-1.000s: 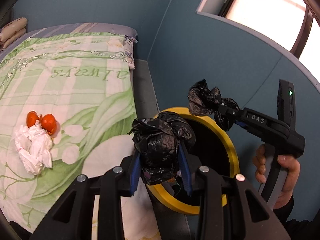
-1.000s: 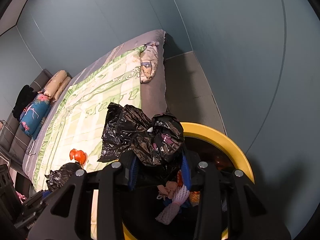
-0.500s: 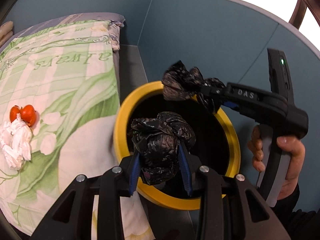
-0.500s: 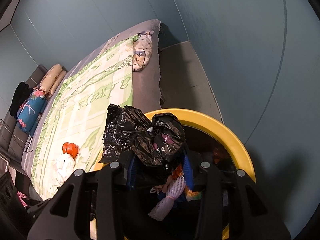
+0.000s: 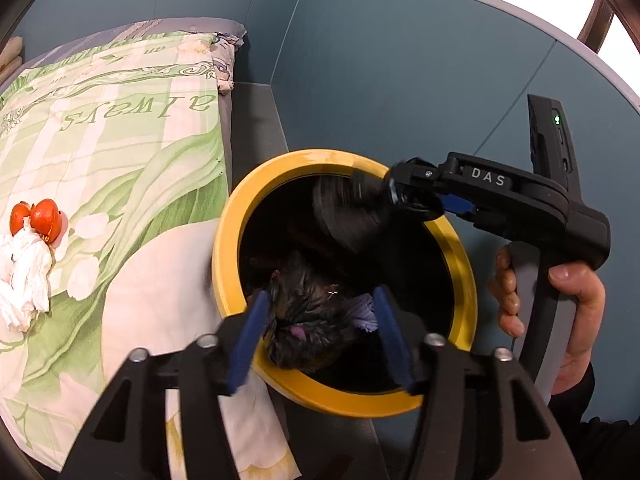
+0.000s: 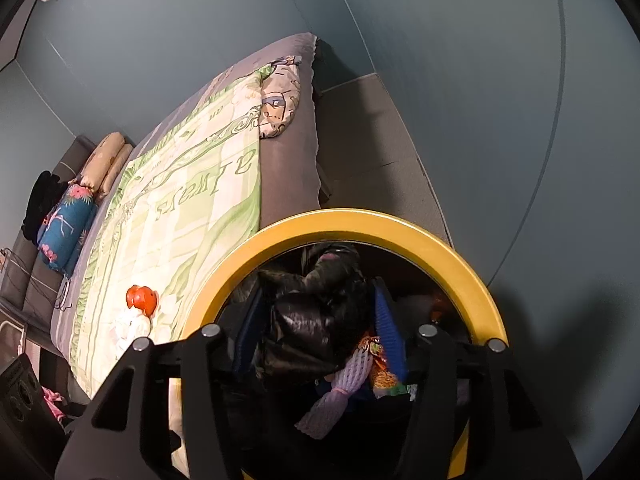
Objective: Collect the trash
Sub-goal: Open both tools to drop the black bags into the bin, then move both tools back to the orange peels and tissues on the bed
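A yellow-rimmed bin (image 5: 228,264) stands beside the bed. My left gripper (image 5: 320,300) hangs over its near rim with its jaws opening. A crumpled black bag (image 5: 308,320) sits blurred between the blue pads (image 5: 250,332) and is dropping free of them. My right gripper (image 5: 396,196), held by a hand (image 5: 576,312), reaches over the far rim. Its own black bag (image 5: 352,216) smears downward into the bin. In the right wrist view that gripper (image 6: 316,292) is opening too, with its bag (image 6: 320,320) loose between the pads over the bin (image 6: 460,264).
Orange peel (image 5: 40,216) and a white tissue wad (image 5: 24,276) lie on the green bedspread (image 5: 120,120); the peel (image 6: 141,298) also shows from the right wrist. Purple foam netting (image 6: 332,396) and a colourful wrapper (image 6: 380,364) lie in the bin. Blue walls close in behind and to the right.
Both grippers sank over the bin's mouth. Their jaws spread apart, and the two black bags, gripped firmly before, now slip down between the pads.
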Motion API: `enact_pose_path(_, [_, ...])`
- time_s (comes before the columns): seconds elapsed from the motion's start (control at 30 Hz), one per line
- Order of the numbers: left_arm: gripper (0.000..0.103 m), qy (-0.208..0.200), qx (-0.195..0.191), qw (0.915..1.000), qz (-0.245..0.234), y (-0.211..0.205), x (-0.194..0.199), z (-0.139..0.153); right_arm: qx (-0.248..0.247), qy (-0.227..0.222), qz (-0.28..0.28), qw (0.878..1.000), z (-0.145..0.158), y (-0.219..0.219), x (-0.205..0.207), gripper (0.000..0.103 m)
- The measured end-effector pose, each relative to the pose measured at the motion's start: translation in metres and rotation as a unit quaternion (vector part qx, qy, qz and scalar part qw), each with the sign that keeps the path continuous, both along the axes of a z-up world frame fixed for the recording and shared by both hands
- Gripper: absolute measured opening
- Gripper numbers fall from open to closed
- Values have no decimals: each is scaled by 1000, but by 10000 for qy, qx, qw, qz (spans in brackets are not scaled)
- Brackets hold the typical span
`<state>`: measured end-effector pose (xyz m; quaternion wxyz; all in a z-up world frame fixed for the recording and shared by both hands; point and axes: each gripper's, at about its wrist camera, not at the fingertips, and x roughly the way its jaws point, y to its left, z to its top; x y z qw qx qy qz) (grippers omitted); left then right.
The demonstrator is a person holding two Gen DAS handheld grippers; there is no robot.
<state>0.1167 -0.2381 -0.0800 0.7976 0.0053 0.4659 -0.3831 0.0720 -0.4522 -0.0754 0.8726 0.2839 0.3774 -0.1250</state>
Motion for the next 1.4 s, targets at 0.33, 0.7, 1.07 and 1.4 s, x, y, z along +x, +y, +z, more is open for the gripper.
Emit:
enact_pose_path(0.33, [75,-19,-68,9997,240,12,5,6,57,-114,-49,9999,6,-4,-6,60])
enact_pose_path(0.7, [80,-271,167,9967,747,52,20,16,-34,-283,250,9993,16,11,5,63])
enact_pose_path(1.07, [82,-335,113,9876,1530,112,47,14,-391,-451,860,9945,39,52,41,65])
enact_pose_path(1.4, [82,-245,169,9718,2341,182,76,2,-538,-363,1511,9864,44,109,89,65])
